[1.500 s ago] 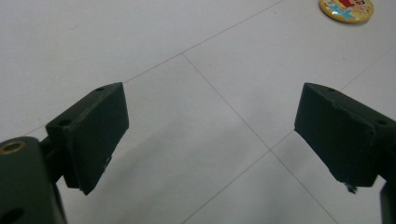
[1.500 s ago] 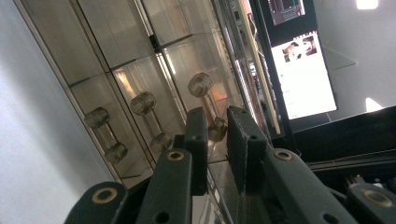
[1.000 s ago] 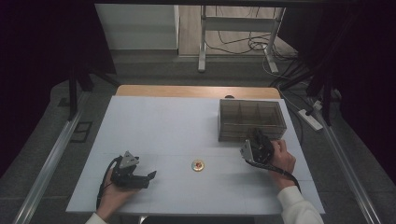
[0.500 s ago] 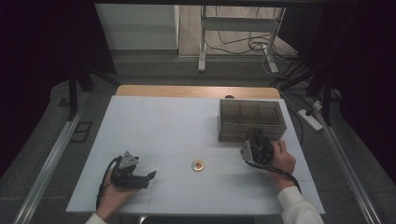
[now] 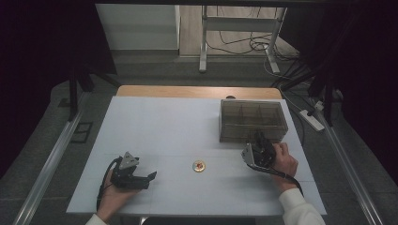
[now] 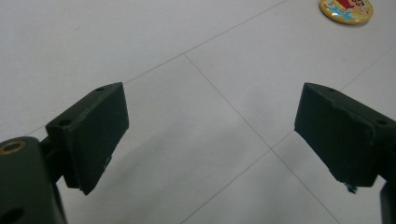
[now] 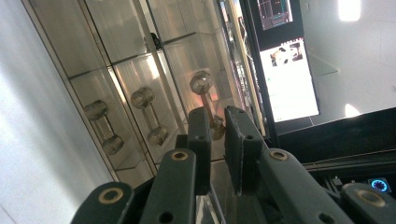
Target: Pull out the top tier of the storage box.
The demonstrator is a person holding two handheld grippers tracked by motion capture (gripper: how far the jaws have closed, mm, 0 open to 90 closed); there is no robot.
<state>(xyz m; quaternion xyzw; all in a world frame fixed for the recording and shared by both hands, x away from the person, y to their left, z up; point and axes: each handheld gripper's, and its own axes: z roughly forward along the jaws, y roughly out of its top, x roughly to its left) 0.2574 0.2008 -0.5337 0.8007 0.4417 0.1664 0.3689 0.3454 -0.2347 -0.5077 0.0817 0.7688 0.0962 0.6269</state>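
Badge (image 5: 199, 165) — a small round yellow pin with a red picture on its face — lies flat on the white bench (image 5: 164, 126), roughly midway between the two hands and a little nearer the person's edge than the clear box. Being round, it has no long axis to line up with; any approach across its rim would serve.

From the left gripper (image 5: 151, 176) the badge lies ahead and off to the right, well apart; in the left gripper view it sits at the far upper right corner (image 6: 346, 9), beyond the right-hand jaw. This gripper rests low at the bench with its jaws wide apart and nothing between them, pointing across the bench towards the middle.

The right gripper (image 5: 261, 140) is held up in the person's hand, tilted away from the badge and aimed at the clear box (image 5: 253, 120), just beside its near wall. Its jaws stand narrow, almost together, with only a slim gap. In the right gripper view (image 7: 217, 122) the box's compartments show beyond them, with three small dumbbell-shaped metal pieces (image 7: 147, 116) inside; I cannot tell for sure that nothing thin is pinched in the gap.

By my reading the left hand is better placed — open, low and already facing the badge — while the right would have to turn back and spread first.
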